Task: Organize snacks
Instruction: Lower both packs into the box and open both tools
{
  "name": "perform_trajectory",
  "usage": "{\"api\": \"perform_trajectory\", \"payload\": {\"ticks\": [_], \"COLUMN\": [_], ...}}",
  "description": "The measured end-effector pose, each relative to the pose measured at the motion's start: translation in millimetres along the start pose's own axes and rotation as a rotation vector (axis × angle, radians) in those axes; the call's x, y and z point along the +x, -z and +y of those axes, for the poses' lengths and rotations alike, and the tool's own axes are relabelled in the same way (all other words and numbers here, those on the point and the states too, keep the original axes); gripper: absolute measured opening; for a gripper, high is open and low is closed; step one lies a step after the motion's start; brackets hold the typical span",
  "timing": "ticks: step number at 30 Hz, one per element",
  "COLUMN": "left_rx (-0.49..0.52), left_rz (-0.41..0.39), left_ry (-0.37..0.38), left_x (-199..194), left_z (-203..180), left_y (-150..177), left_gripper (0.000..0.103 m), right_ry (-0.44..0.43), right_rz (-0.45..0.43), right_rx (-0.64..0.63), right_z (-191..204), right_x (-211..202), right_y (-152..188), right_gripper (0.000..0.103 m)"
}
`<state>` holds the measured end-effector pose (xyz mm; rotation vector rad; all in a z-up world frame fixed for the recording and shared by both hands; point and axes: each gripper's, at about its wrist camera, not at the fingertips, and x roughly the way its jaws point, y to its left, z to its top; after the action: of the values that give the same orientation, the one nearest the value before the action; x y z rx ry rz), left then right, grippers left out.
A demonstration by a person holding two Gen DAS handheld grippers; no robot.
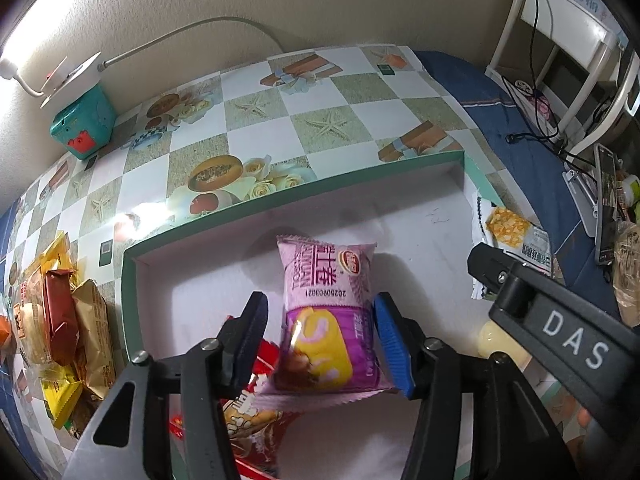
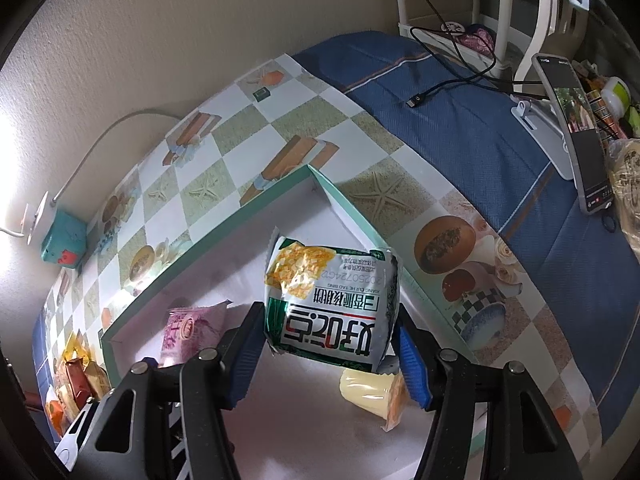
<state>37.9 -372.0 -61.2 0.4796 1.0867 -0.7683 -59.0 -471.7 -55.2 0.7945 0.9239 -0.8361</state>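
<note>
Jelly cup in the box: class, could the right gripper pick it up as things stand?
Probably not yet. The right gripper is shut on the green-and-white packet, which hangs over the jelly cup; it would need to release that first.

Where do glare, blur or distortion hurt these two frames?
Left wrist view: the lamp blows out the upper left corner and glares on the tablecloth; the purple snack pack looks motion-smeared low down. Right wrist view: white blowout at the left edge; fisheye bends the box rim; the green-and-white packet stays readable.
</note>
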Motion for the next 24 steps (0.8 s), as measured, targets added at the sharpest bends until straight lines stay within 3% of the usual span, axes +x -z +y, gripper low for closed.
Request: {"api": "perform_trajectory", "payload": {"ticks": [13,24], "left_rx": [0.003,-0.045], "left_rz": [-0.012,-0.031], "left_ry": [-0.011,-0.025], "left_x": [-21,-37], "left_z": [3,21], "left_y": [-5,-11], "left_gripper": [0.063,0.066], "right_ry": [0.0,-0.01], "right_rz": [0.028,-0.045], "right_rx": [-0.022,-0.045], "right_z": [3,7], "right_x": [3,-31], "right_y": [0,-9], "right_gripper": [0.07,0.072]}}
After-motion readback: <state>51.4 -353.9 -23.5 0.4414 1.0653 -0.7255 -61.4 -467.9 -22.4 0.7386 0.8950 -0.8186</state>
